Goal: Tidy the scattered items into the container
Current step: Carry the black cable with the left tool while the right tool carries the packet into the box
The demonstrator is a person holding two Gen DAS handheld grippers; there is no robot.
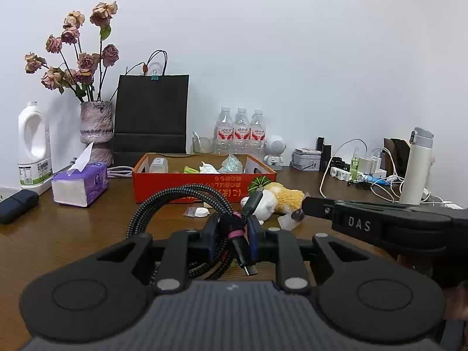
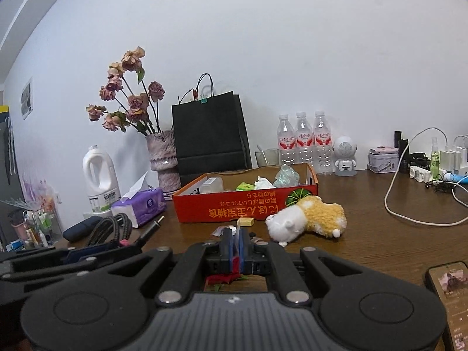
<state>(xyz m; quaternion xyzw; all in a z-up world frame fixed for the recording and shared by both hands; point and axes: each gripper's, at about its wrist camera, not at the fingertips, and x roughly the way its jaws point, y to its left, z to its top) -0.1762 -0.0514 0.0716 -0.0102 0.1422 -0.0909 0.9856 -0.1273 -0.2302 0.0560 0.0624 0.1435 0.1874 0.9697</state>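
A braided fabric cable, a fluffy plush toy, and a printed cardboard box are seen on a glossy wooden table.

Left gripper: matte black linkage arms with triangular cut-outs are joined by silver round pivot pins; two large black discs with a raised inner ring flank a grey ribbed central housing. Dark blue pads are fitted on the inner finger faces. Right gripper: the same black arms, silver pins and grey ribbed body are seen, with blue pads on the fingers. White raised letters "DAS" are marked on its black side, near a small screw.
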